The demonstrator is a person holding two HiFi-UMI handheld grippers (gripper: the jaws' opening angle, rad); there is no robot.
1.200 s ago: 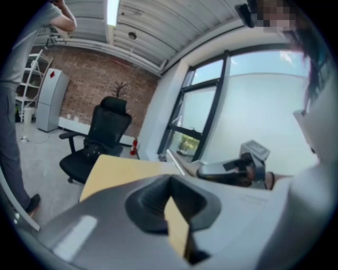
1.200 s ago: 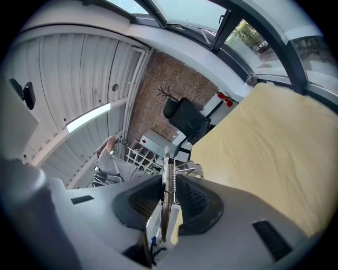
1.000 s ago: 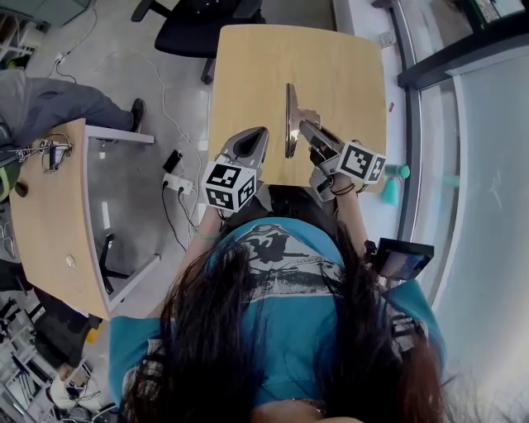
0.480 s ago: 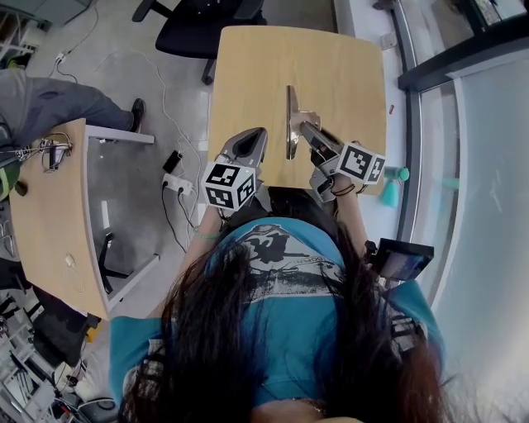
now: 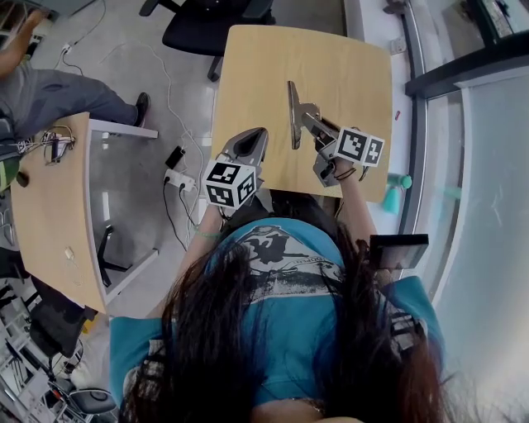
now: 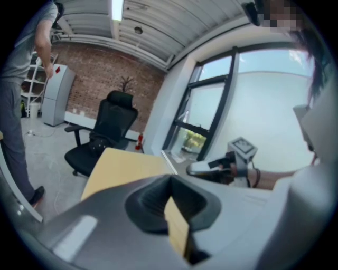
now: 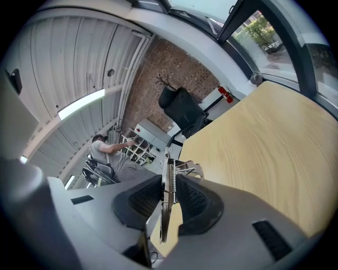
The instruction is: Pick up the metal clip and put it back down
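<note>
A pale wooden table (image 5: 331,74) stands by a window, a black office chair (image 5: 207,12) beyond it; the right gripper (image 5: 307,118) is clamped on the metal clip (image 5: 293,116), held on edge over the table's middle; the left gripper (image 5: 250,147) hovers over the near-left corner, jaws together, nothing in them

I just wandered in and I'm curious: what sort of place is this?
Most likely an office or workshop room: wooden tables, a black office chair, a power strip on the grey floor, and tall windows beside a brick wall.
</note>
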